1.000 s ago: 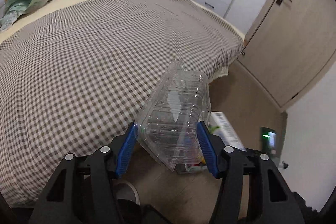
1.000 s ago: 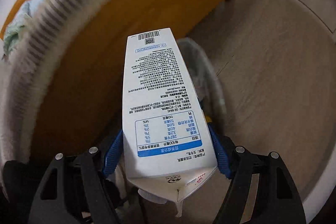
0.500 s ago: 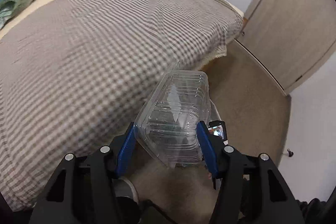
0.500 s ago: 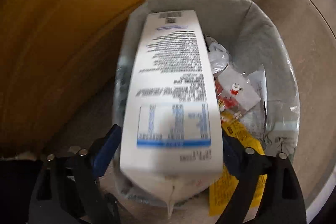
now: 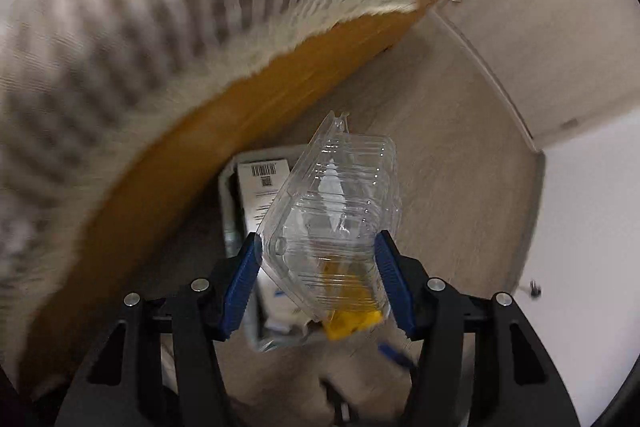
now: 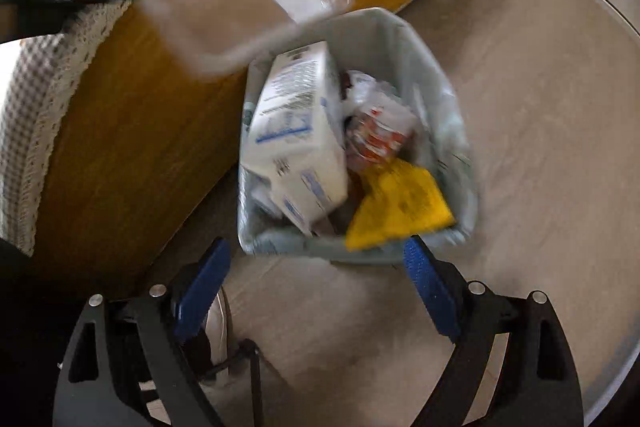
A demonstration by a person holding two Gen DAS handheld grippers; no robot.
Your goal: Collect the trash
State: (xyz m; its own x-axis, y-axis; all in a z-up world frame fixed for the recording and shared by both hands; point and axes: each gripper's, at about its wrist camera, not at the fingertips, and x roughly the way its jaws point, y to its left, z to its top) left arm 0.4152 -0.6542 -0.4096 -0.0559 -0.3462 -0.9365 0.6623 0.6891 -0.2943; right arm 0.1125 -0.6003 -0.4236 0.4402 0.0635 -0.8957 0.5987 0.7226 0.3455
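Trash here means a clear plastic clamshell box [image 5: 332,223], thin, ribbed and springy, clamped between the blue pads of the left hand-held gripper [image 5: 318,279] above the bin [image 6: 404,39] beside the bed [image 5: 132,39]. The right hand-held gripper [image 6: 316,291] is spread wide and empty; its jaws have just been opening, and the glossy white carton [image 6: 298,139] lies tilted in the bin. The bin looks nearly full, with a yellow wrapper [image 6: 400,205] at its rim, so the light, slippery box could bounce off the carton onto the smooth floor [image 6: 540,147].

Home bedroom: checked bedspread [image 5: 160,7], wooden bed frame [image 6: 132,131], wastebasket [image 6: 404,39].
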